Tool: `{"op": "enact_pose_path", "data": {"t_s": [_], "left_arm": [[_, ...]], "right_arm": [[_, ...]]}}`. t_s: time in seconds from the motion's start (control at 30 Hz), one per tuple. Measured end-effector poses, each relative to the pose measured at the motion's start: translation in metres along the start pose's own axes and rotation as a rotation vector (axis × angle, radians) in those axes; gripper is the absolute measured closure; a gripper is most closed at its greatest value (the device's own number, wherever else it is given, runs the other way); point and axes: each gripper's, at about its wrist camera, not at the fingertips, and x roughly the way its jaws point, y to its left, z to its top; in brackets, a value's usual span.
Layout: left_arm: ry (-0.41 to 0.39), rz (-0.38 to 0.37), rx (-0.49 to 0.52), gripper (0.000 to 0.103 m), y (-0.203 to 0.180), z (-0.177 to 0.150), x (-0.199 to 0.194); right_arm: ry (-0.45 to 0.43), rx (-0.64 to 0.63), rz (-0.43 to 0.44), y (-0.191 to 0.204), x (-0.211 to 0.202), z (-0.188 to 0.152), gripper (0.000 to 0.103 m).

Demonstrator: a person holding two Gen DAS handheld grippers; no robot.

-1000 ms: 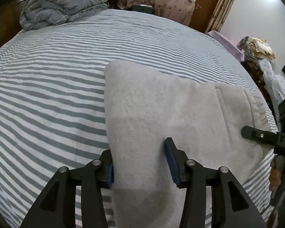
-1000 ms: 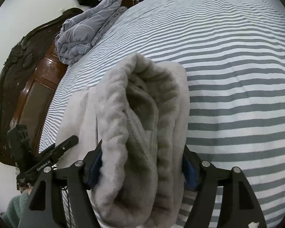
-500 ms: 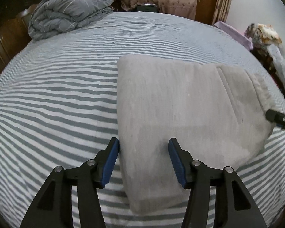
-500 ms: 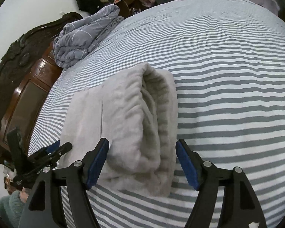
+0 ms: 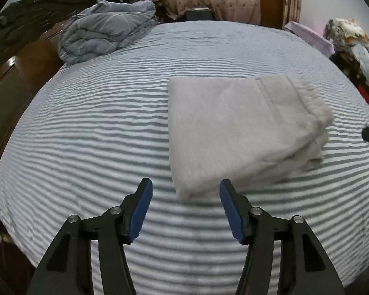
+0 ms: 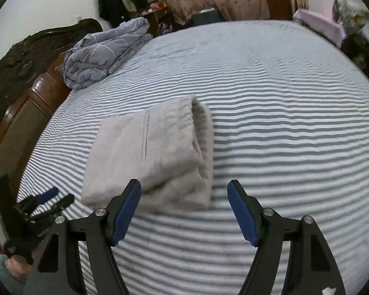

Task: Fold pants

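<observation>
- Change since one second ago: then both sets of tongs straddle the grey pants, with cloth between their pads. Now neither touches the cloth.
- Left tongs point(image 5: 184, 211): jaws opening, wide apart, nothing between the blue pads; only striped sheet shows in the gap. The near corner of the pants point(image 5: 236, 132) lies just beyond their tips.
- Right tongs point(image 6: 184, 211): jaws wide, nothing gripped. The near end of the bundle lies just beyond the gap, nearer the left pad, not pressed by either.
- In both views the pants look smaller and farther off than half a second ago, so we read both hands as pulled back and up from the bundle.
- Position of the pants: flat on the bed point(image 5: 91, 132), as a compact rectangle of several layers. The rolled waistband edge faces the side away from the headboard point(image 6: 24, 78); the plain folded edge faces the headboard.
- The bundle is well apart from the crumpled quilt point(image 5: 105, 36), which sits by the headboard.
- Judgement: release plus retreat with the stack holding its shape suggests the fold is finished or very nearly so. We see no loose leg trailing out.
- Containers: none in view on the bed. The pants rest directly on the sheet, in nothing.
- Clutter beyond the bed's far side is too blurred to identify.
</observation>
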Motion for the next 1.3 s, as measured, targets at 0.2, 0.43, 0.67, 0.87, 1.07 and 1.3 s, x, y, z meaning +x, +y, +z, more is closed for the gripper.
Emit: {"op": "enact_pose_path", "data": {"t_s": [0.2, 0.43, 0.67, 0.87, 1.07, 1.3], "left_arm": [[-0.027, 0.024, -0.03, 0.032, -0.009, -0.04, -0.058], [-0.026, 0.052, -0.068, 0.031, -0.008, -0.094, -0.109], [-0.047, 0.084, -0.103, 0.031, -0.01, -0.117, -0.144], [-0.081, 0.081, -0.101, 0.031, -0.013, -0.127, -0.167], [-0.081, 0.083, -0.088, 0.03, -0.018, -0.131, -0.17], [-0.074, 0.094, -0.122, 0.03, -0.012, -0.133, -0.167]], "right_arm": [[-0.064, 0.044, -0.03, 0.007, -0.063, -0.055, 0.025], [-0.129, 0.022, -0.092, 0.033, -0.112, -0.101, 0.02], [-0.183, -0.08, -0.157, 0.066, -0.137, -0.126, 0.01], [-0.195, -0.108, -0.135, 0.085, -0.147, -0.13, 0.007], [-0.178, -0.134, -0.165, 0.089, -0.146, -0.138, 0.007], [-0.154, -0.14, -0.161, 0.087, -0.141, -0.14, 0.004]]}}
